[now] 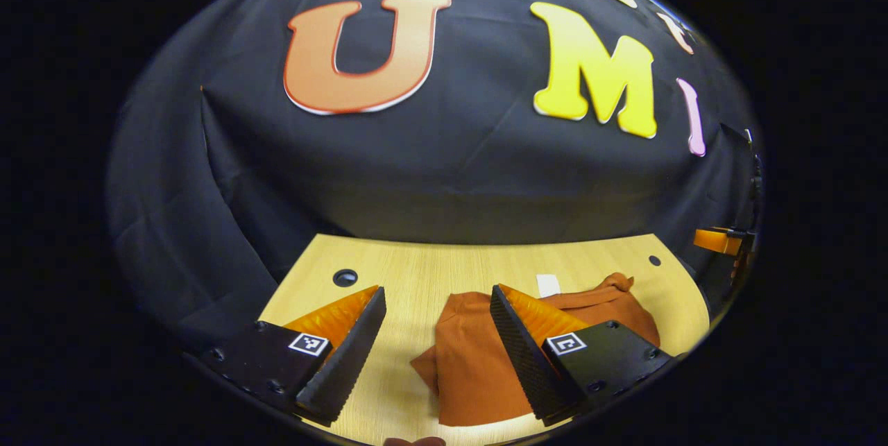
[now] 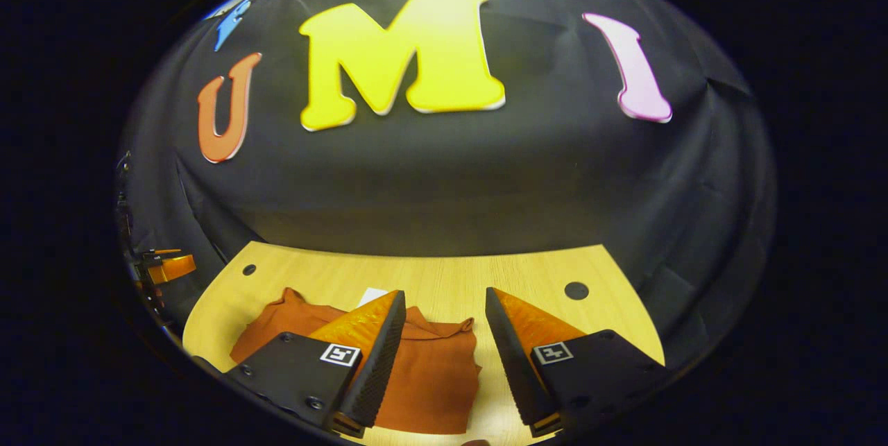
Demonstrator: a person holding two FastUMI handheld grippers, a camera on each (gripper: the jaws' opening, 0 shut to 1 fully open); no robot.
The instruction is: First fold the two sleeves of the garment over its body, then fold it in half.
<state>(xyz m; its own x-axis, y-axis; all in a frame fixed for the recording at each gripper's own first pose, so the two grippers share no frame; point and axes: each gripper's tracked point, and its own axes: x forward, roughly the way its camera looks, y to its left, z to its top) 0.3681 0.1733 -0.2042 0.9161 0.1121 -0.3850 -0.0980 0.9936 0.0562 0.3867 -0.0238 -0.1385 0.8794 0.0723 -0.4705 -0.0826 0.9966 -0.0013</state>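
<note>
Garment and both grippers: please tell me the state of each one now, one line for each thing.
garment: lying on the wooden table, bunched and partly folded over itself, held by no gripper.
left gripper: open, nothing between its fingers, over the garment's edge.
right gripper: open, nothing between its fingers, over the garment's edge.
white tag: lying flat on the table at the garment's far edge.
</note>
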